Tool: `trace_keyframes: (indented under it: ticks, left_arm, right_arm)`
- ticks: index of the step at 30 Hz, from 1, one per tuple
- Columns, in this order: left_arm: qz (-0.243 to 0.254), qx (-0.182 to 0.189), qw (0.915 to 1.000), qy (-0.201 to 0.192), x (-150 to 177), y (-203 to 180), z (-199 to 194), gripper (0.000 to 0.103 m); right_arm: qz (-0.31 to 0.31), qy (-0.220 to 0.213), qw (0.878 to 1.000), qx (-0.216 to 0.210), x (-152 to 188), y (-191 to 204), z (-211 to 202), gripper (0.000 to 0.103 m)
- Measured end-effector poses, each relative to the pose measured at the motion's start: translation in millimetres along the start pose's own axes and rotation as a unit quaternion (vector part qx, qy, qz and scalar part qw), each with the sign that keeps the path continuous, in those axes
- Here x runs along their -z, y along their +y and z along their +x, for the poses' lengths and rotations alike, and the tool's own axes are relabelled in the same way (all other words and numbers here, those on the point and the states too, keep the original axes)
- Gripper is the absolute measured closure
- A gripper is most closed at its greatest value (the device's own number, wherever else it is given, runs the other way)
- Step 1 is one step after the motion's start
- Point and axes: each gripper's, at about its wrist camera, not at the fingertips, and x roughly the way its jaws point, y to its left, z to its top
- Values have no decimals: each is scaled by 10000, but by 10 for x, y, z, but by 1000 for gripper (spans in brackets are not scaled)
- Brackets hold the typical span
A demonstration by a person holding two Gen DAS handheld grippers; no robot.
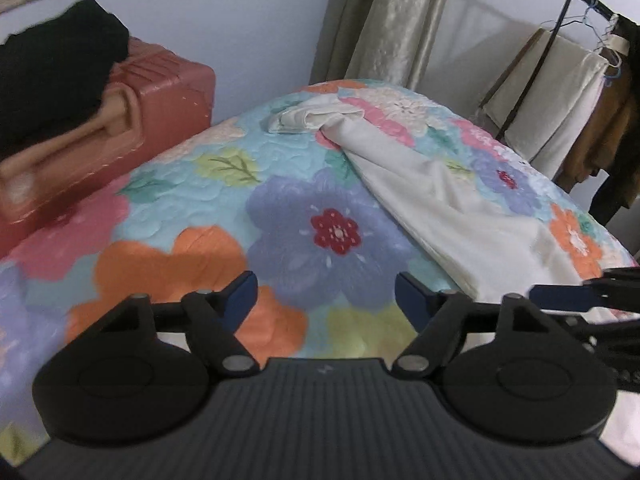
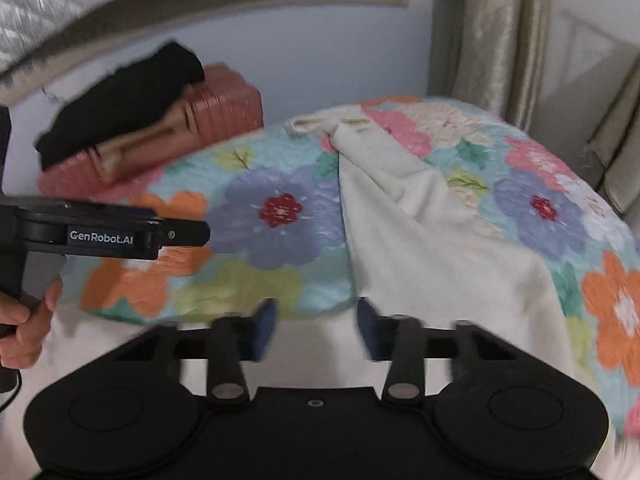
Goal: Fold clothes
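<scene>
Hovering over the bed, I hold my left gripper (image 1: 326, 294) spread wide with nothing between its blue pads (image 1: 242, 296); below the gap lies only the flowered quilt (image 1: 200, 208); my right gripper (image 2: 316, 330) is parted too, less widely, and it also grips nothing; its view is blurred, but cloth shows behind the gap rather than inside it. In the right view my left hand (image 2: 22, 328) is wrapped around the handle of the left tool. A cream garment (image 1: 448, 204) lies across the quilt, running from a bunched end (image 1: 308, 118) at the far side down to the near edge by my right gripper; its near part spreads wide and hangs over the bed's edge. Off to the left a red suitcase (image 1: 160, 100) stands beside the bed, with a black garment (image 1: 52, 76) heaped on top; a beige curtain (image 1: 384, 20) hangs behind; at far right a clothes rack (image 1: 568, 80) carries hanging clothes.
</scene>
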Motion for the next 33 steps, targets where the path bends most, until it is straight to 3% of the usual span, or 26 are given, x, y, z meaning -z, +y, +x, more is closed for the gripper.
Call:
trace_keyframes:
  ticks: [5, 7, 9, 11, 15, 20, 22, 23, 24, 25, 28, 30, 33]
  left_arm:
    - [13, 256, 9996, 115, -144, 52, 417, 38]
    - [94, 290, 9994, 191, -187, 31, 564, 38]
    - [204, 262, 9985, 439, -193, 26, 713, 38]
    - [234, 239, 9974, 634, -187, 42, 833, 40]
    - [119, 287, 9971, 688, -208, 77, 867, 40]
    - [363, 181, 9963, 760, -173, 18, 915, 38]
    - [411, 129, 9962, 762, -173, 9, 944, 38]
    - [449, 107, 9960, 770, -176, -1, 949, 38]
    - [498, 86, 9957, 781, -179, -13, 950, 38]
    - [546, 65, 9953, 793, -181, -26, 952, 37]
    - [733, 85, 9939, 815, -209, -53, 941, 36]
    - [598, 195, 9958, 671, -234, -54, 866, 36]
    - [90, 829, 9958, 376, -283, -70, 712, 36]
  right_arm:
    - [-119, 93, 9993, 331, -247, -127, 448, 70]
    - [-133, 111, 9990, 411, -306, -163, 564, 50]
    - [-148, 129, 9986, 491, -364, -198, 680, 39]
    - [-163, 147, 9981, 570, -423, -234, 797, 38]
    - [-192, 183, 9970, 729, -539, -305, 1030, 38]
    - [-284, 258, 9954, 877, -612, -366, 1260, 38]
    - [-357, 308, 9948, 902, -590, -373, 1310, 43]
    - [-354, 273, 9950, 894, -583, -393, 1300, 52]
    - [-343, 226, 9953, 882, -576, -415, 1283, 89]
    - [-291, 154, 9957, 863, -569, -437, 1235, 101]
    - [99, -281, 9968, 746, -507, -514, 958, 101]
    - [507, -653, 9943, 669, -415, -579, 691, 101]
    - [1277, -880, 9871, 386, -147, -710, 282, 101]
